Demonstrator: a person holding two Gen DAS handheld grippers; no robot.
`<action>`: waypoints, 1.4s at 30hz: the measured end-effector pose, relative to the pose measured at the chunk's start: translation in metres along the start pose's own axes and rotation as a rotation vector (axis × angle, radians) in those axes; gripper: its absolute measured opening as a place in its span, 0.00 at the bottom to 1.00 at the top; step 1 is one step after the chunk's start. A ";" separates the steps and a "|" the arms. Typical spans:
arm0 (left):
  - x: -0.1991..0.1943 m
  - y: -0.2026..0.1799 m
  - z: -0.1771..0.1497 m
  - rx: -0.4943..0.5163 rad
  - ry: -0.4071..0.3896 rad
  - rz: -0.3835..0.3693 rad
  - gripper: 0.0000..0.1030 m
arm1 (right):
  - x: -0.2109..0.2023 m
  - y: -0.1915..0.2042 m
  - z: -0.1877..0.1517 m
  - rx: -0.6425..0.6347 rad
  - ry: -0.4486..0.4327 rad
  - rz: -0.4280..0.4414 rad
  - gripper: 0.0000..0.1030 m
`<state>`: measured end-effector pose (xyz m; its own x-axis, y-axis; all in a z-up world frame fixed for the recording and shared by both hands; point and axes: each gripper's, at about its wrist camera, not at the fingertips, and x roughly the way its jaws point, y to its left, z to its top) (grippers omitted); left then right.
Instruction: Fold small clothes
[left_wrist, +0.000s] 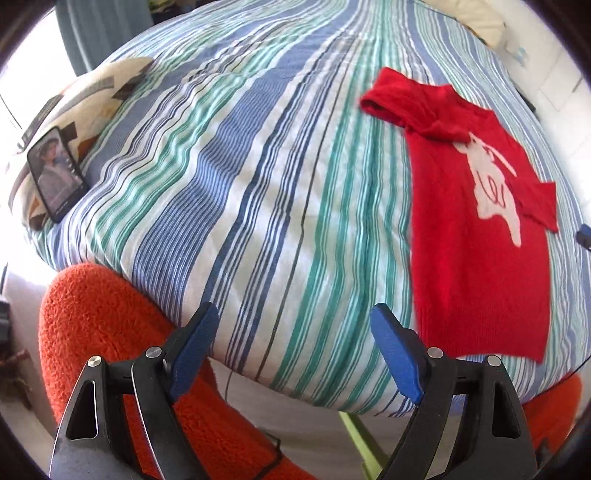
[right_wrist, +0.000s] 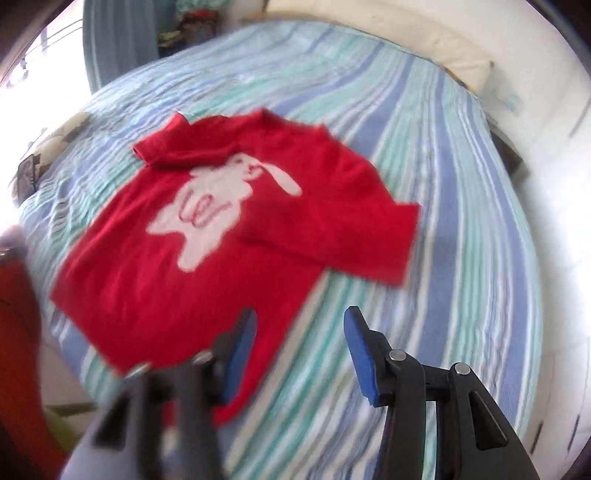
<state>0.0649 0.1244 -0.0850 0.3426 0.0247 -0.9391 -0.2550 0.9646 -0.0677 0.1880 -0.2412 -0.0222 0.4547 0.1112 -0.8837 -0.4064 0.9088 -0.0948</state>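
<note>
A small red knit sweater with a white bunny on its front lies flat on the striped bedspread, neck far, hem near. Both short sleeves are folded in over the body. My left gripper is open and empty, over the bed's near edge, left of the sweater's hem. In the right wrist view the sweater lies left of centre. My right gripper is open and empty, just above the hem's right corner. This view is motion-blurred.
A phone with a lit screen lies on a patterned pillow at the bed's far left. An orange fleece sleeve sits below the near edge. A cream pillow lies at the bed's far end.
</note>
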 end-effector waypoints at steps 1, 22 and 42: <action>0.000 0.000 -0.003 -0.013 0.001 -0.002 0.84 | 0.020 0.007 0.014 -0.016 -0.018 0.041 0.48; 0.022 -0.014 -0.023 0.021 0.089 0.029 0.83 | 0.018 -0.272 -0.129 0.898 -0.239 -0.185 0.04; 0.019 -0.035 -0.032 0.092 0.108 0.074 0.83 | 0.060 -0.317 -0.259 1.407 -0.325 0.175 0.51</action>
<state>0.0517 0.0828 -0.1113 0.2255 0.0730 -0.9715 -0.1904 0.9813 0.0295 0.1392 -0.6271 -0.1634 0.7150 0.1705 -0.6780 0.5364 0.4882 0.6884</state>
